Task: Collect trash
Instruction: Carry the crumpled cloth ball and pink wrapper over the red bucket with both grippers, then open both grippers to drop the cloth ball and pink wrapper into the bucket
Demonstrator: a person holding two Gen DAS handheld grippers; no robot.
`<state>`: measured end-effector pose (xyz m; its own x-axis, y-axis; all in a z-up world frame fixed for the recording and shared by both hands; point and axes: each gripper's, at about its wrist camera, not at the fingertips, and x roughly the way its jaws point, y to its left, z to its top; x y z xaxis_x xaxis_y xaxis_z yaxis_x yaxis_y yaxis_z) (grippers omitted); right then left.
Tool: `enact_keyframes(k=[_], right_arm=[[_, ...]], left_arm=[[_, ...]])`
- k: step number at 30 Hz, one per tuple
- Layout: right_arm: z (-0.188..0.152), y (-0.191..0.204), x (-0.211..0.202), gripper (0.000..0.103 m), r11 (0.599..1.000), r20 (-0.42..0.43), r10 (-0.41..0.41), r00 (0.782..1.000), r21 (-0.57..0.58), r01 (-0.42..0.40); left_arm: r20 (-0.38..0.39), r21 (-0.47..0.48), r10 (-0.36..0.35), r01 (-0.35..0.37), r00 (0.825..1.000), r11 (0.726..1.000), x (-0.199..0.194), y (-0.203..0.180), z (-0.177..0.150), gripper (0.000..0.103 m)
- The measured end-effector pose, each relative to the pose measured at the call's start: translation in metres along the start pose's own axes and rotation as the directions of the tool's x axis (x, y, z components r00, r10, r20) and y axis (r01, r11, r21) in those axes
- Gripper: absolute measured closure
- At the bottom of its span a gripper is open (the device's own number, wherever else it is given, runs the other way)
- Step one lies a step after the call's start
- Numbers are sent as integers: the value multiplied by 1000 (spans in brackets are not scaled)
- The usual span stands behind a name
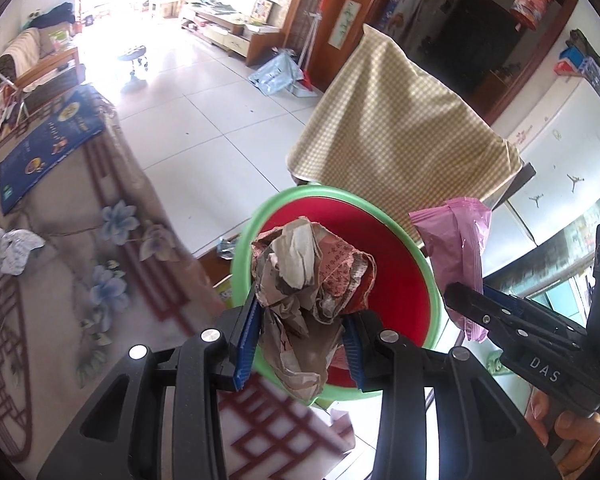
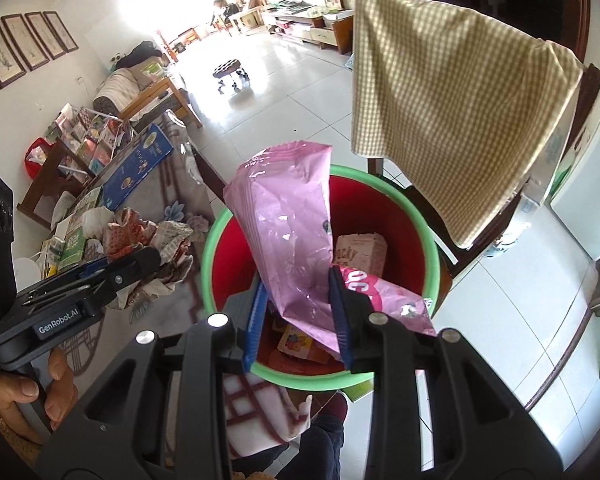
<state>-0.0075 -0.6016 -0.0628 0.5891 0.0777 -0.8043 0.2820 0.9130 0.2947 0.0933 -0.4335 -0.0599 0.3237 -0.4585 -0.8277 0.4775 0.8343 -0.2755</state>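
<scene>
My left gripper [image 1: 300, 336] is shut on a crumpled wad of printed paper [image 1: 312, 272] and holds it over the near rim of a red bin with a green rim [image 1: 256, 220]. My right gripper [image 2: 298, 312] is shut on a pink plastic wrapper [image 2: 284, 220] and holds it above the same bin [image 2: 432, 248]. Inside the bin lie a small cardboard box [image 2: 364, 252] and other packaging. The right gripper with the wrapper [image 1: 456, 240] shows at the right in the left wrist view. The left gripper with the paper wad [image 2: 148, 236] shows at the left in the right wrist view.
A table with a floral cloth [image 1: 80, 280] is on the left, carrying a crumpled white paper [image 1: 16, 248] and a blue book [image 1: 48, 144]. A chair draped in a checked cloth [image 1: 404, 132] stands behind the bin. White tiled floor [image 1: 204, 120] lies beyond.
</scene>
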Motion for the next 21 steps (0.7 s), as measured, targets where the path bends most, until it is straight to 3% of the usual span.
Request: enact_keyframes(k=[15,21], right_arm=[[-3,-24,8,73,999,-25,-14,1000,49,15],[2,-22,12,73,999,-29,-13,999,47,15]], left_arm=[[-86,31,-11,14,996,999,39,-14,6,68],[-98,22,-22,24,995,999,42,-10,6,58]])
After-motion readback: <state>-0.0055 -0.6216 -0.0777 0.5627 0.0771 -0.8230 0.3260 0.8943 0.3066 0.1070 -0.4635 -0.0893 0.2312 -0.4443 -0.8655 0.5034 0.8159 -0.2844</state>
